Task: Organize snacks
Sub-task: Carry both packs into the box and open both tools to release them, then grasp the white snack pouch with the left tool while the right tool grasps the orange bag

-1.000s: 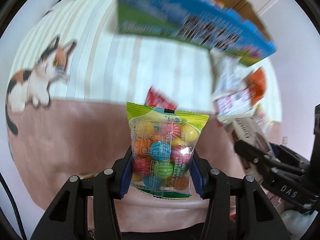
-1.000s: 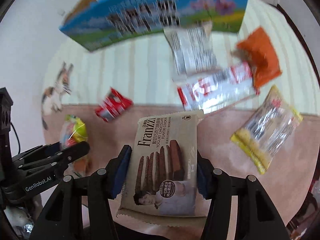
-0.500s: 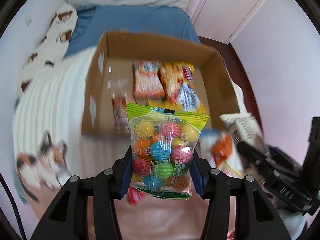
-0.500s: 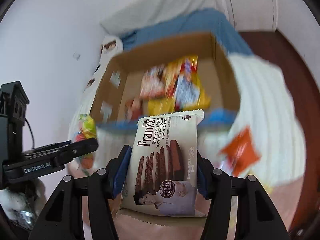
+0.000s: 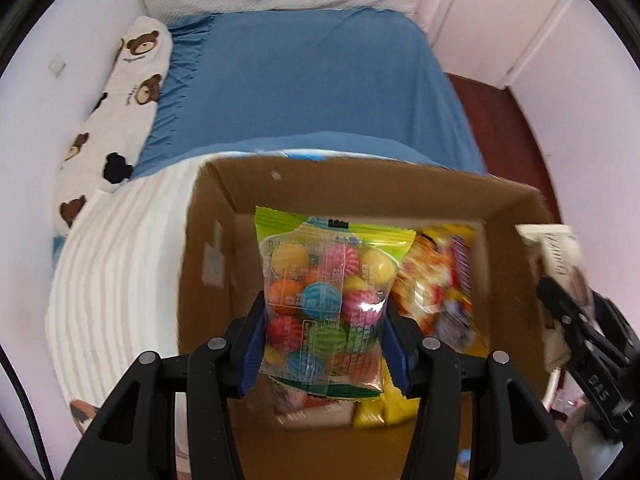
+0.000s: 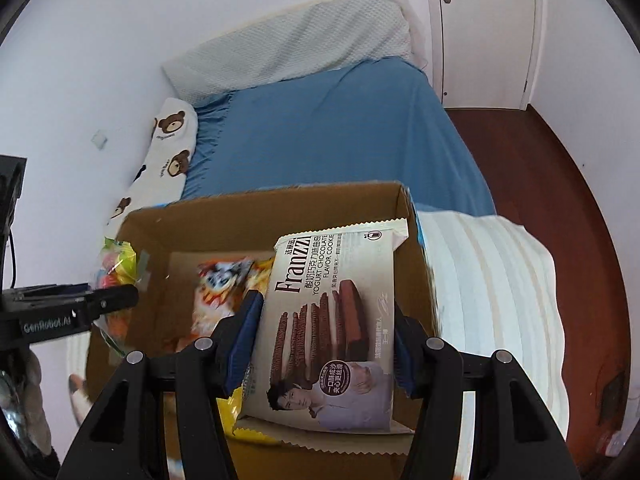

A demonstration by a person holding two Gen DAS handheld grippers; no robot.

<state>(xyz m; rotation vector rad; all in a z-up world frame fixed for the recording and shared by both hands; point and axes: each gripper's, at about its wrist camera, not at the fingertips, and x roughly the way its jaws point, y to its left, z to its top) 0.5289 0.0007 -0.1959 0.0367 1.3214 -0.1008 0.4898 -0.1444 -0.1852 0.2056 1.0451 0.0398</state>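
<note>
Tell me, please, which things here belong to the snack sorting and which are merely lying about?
Part of the job:
- candy bag in the left gripper
- cookie packet in the right gripper
- cardboard box
- snack packets already in the box

Lying about:
- blue bedsheet
- bear pillow
- striped blanket
- door

The bed (image 6: 340,128) carries a blue sheet, a striped white blanket (image 6: 492,280), a bear-print pillow (image 5: 120,92) and the cardboard box (image 5: 360,184).
</note>
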